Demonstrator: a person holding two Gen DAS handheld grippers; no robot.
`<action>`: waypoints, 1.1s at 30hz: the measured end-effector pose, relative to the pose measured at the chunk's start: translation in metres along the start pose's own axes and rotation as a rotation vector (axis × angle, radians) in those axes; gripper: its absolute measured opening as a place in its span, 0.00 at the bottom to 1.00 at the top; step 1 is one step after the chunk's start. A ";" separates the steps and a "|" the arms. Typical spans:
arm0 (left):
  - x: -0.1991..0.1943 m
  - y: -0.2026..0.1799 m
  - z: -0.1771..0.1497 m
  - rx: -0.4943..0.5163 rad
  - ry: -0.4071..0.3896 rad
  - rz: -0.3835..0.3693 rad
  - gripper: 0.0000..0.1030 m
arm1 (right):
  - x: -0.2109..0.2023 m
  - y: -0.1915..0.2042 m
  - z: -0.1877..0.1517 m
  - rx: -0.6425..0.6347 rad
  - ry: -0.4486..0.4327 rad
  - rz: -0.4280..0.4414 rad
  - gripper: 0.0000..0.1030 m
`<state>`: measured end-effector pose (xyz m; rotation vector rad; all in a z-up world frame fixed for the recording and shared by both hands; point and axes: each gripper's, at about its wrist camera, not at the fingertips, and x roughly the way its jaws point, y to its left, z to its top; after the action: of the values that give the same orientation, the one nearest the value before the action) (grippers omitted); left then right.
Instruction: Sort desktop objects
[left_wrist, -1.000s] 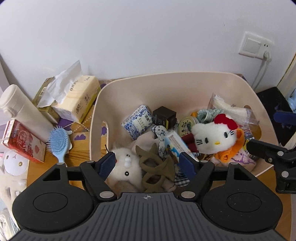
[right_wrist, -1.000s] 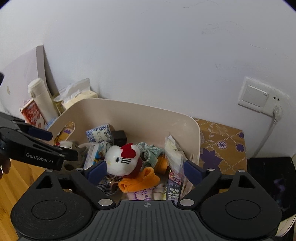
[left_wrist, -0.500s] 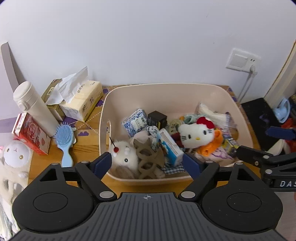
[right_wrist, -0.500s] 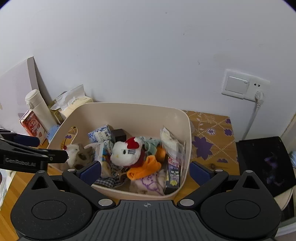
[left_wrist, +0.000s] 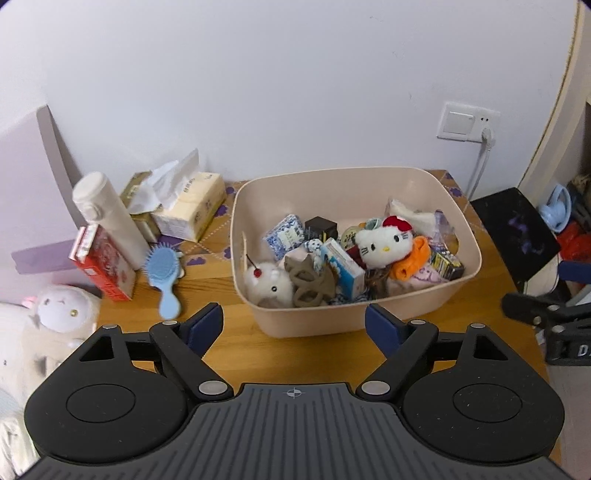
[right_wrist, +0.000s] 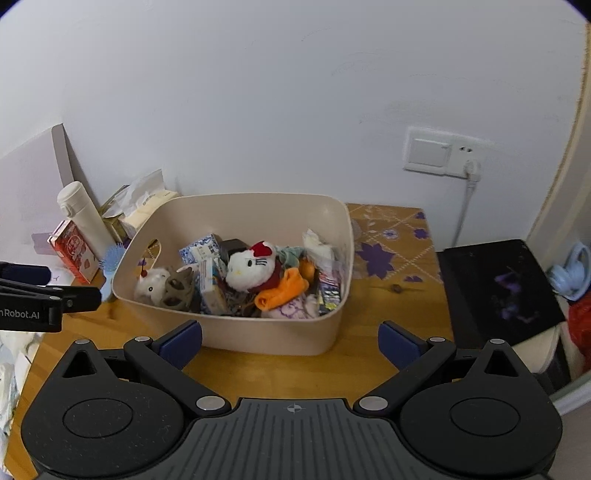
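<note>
A beige bin (left_wrist: 369, 325) stands on the wooden desk (left_wrist: 221, 321), also in the right wrist view (right_wrist: 273, 338). It holds a Hello Kitty plush (left_wrist: 382, 242), a white fluffy toy (left_wrist: 267, 284), a brown hair claw (left_wrist: 308, 282), a blue-white packet (left_wrist: 284, 236), a black box (left_wrist: 320, 227), an orange cloth (left_wrist: 410, 262) and other small items. My left gripper (left_wrist: 294, 325) is open and empty, in front of the bin. My right gripper (right_wrist: 290, 341) is open and empty, in front of the bin.
Left of the bin lie a blue hairbrush (left_wrist: 164, 273), a red box (left_wrist: 101, 262), a white bottle (left_wrist: 109, 218), a tissue pack (left_wrist: 190, 208) and a white plush (left_wrist: 59, 314). A black pad (right_wrist: 498, 288) lies right. A wall socket (right_wrist: 439, 153) with cable is behind.
Both grippers have pulled back and up from over the bin to in front of it. Both stay open and empty; the bin's contents have not moved.
</note>
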<state>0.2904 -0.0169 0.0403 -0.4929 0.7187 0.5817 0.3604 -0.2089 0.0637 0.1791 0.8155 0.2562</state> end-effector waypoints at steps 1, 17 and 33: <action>-0.004 0.001 -0.003 -0.001 -0.002 -0.005 0.83 | -0.006 0.001 -0.003 0.002 -0.006 -0.006 1.00; -0.081 0.006 -0.053 0.024 -0.029 -0.054 0.83 | -0.101 0.024 -0.043 0.023 -0.070 -0.064 1.00; -0.148 0.032 -0.101 -0.013 -0.050 -0.065 0.83 | -0.154 0.033 -0.089 0.085 -0.063 -0.079 1.00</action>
<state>0.1329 -0.1010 0.0744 -0.5097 0.6496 0.5366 0.1878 -0.2172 0.1194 0.2330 0.7698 0.1413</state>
